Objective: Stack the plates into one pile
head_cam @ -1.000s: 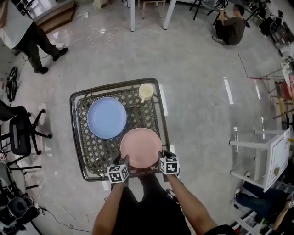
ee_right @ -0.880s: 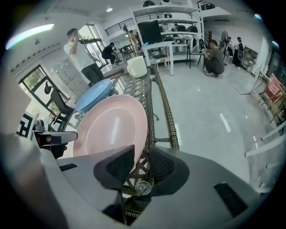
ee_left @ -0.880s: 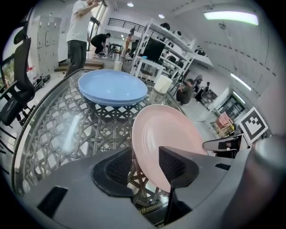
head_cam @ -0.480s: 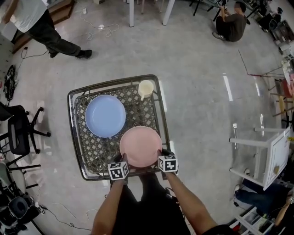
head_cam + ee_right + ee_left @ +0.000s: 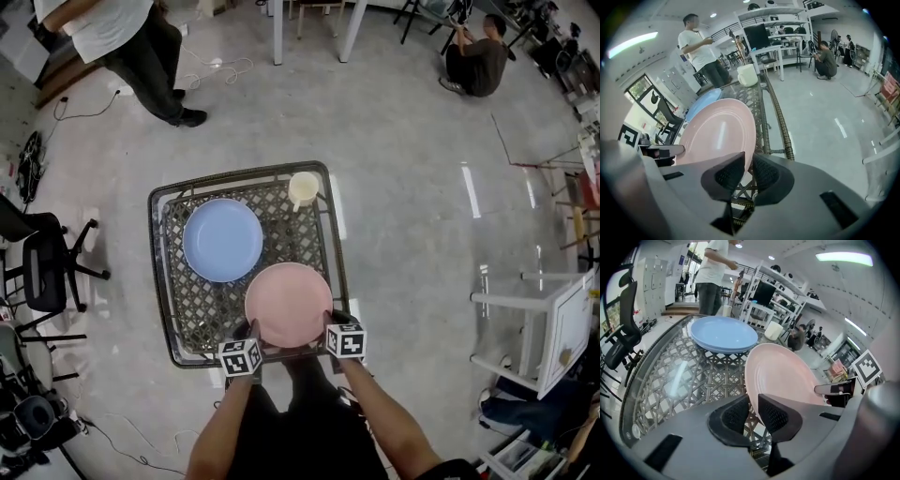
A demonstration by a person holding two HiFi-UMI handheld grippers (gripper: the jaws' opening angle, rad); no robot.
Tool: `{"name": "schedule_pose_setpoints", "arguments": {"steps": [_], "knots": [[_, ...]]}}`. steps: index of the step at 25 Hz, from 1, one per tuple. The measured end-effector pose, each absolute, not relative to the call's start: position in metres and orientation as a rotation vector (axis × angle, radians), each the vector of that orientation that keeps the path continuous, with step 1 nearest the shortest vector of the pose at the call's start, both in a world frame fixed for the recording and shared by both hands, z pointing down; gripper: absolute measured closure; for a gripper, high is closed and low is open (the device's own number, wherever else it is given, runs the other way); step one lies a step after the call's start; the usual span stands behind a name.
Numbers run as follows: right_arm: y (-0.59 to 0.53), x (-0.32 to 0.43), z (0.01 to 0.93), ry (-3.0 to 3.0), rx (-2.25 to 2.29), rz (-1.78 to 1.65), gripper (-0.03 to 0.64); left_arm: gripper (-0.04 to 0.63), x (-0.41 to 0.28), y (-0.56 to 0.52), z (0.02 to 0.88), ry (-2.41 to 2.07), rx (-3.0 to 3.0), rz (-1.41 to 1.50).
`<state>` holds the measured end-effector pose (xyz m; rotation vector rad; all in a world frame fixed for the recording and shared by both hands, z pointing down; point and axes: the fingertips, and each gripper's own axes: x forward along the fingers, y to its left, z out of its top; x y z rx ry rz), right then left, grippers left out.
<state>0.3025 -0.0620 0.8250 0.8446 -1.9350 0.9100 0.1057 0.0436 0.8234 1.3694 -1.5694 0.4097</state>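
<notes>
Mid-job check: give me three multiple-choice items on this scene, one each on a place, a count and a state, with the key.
1. Where is the cream cup?
A. the table's far right corner
B. its near left corner
C. on the floor
2. How many plates are in view?
A. one
B. two
C. four
3. The right tongs are:
A. open and empty
B. shut on the cup
C. shut on the pink plate's rim
Key: 1 A, the head view shows it there; 2 B, a blue plate plus the pink one; 3 C, they pinch the rim.
</notes>
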Motion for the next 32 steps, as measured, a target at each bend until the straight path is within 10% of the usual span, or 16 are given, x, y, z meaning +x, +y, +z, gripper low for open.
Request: {"name": "schedule_pose_setpoints", "arguments": {"steps": [32], "knots": [[-0.115, 0.194, 0.704, -2.228, 0.805, 0.795, 0.569, 0.531, 0.004, 0.006, 0.703, -1.823, 1.420, 0.263]]}}
